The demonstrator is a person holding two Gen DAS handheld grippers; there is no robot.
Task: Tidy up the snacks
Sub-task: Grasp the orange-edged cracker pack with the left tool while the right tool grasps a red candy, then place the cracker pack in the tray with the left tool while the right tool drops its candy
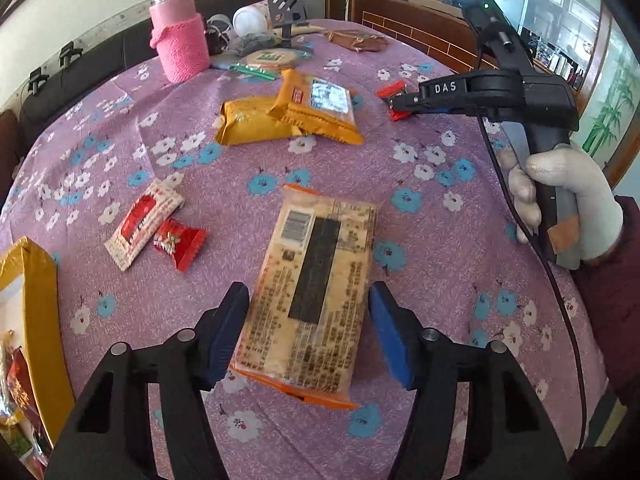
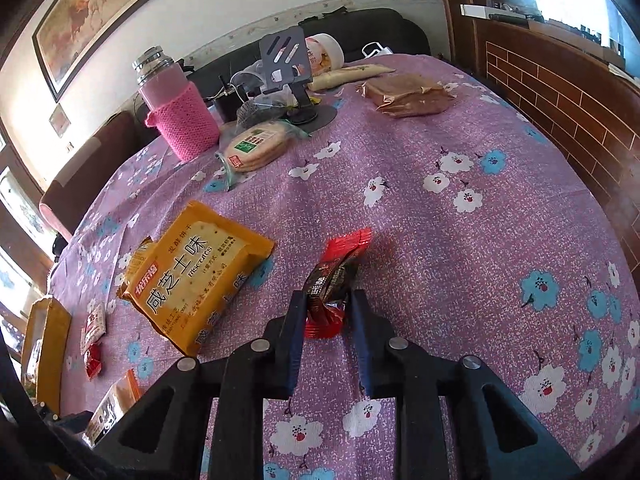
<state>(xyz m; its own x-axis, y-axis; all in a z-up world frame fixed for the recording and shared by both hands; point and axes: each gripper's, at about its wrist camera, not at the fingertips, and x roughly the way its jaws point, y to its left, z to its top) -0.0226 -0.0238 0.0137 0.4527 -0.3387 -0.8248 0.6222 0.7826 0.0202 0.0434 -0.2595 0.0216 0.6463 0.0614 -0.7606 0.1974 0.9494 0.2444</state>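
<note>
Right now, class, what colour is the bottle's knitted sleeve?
Pink; the knitted sleeve shows best in the right wrist view.

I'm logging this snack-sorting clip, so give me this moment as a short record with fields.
left gripper: around the cracker pack, blue pads beside its two long edges
right gripper: shut on a small red candy
on the table: two yellow biscuit packs, red-and-white packet, red sweet, pink bottle
yellow box: at the left edge, snacks inside
</note>
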